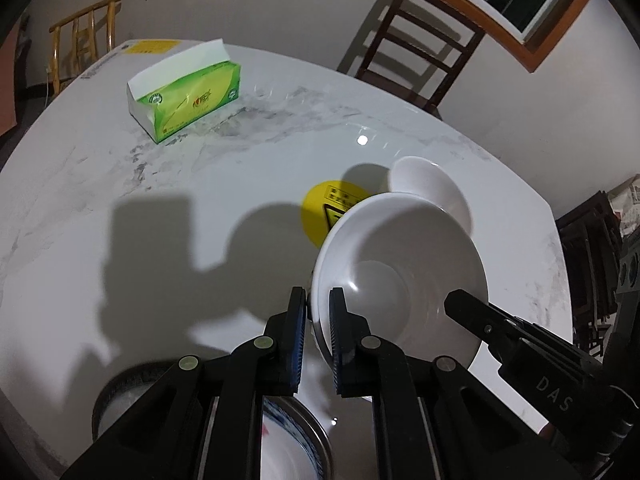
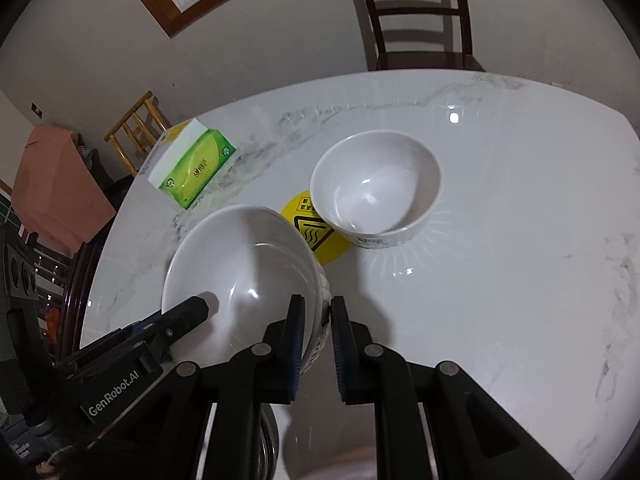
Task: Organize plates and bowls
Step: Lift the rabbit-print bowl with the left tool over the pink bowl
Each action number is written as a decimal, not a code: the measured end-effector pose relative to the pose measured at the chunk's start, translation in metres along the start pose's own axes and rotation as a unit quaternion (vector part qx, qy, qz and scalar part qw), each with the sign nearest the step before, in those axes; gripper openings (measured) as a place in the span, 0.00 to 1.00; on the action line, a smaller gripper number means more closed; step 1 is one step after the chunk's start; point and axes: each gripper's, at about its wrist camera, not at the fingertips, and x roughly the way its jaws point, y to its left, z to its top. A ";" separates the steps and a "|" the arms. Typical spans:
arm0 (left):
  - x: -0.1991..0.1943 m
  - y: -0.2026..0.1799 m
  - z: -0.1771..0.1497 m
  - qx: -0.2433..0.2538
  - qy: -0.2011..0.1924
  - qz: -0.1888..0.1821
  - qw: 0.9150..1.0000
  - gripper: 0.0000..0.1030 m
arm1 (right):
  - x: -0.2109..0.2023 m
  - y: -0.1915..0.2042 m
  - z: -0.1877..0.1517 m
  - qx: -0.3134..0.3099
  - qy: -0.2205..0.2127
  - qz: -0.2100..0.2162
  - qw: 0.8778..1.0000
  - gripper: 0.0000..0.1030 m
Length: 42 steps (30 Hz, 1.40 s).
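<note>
Both hand-held grippers, left and right, are clamped on opposite rims of the tilted glossy white ceramic bowl, lifted off the marble worktop. Uneven pulls could make it slip and drop.

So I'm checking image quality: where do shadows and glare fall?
Left wrist view: hard dark shadows cross the table left of the bowl, with a lamp glint beyond it. Right wrist view: a glint on the table, highlights inside both bowls.
</note>
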 end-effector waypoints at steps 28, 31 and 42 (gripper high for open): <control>-0.061 -0.083 -0.118 0.071 0.018 -0.022 0.997 0.09 | -0.094 -0.058 -0.115 0.046 -0.016 -0.017 0.999 0.13; -0.054 -0.085 -0.126 0.073 0.026 -0.015 0.997 0.09 | -0.088 -0.064 -0.127 0.052 -0.003 -0.019 0.998 0.13; -0.035 -0.089 -0.140 0.089 0.039 0.015 0.995 0.09 | -0.067 -0.072 -0.143 0.061 0.023 -0.030 0.997 0.13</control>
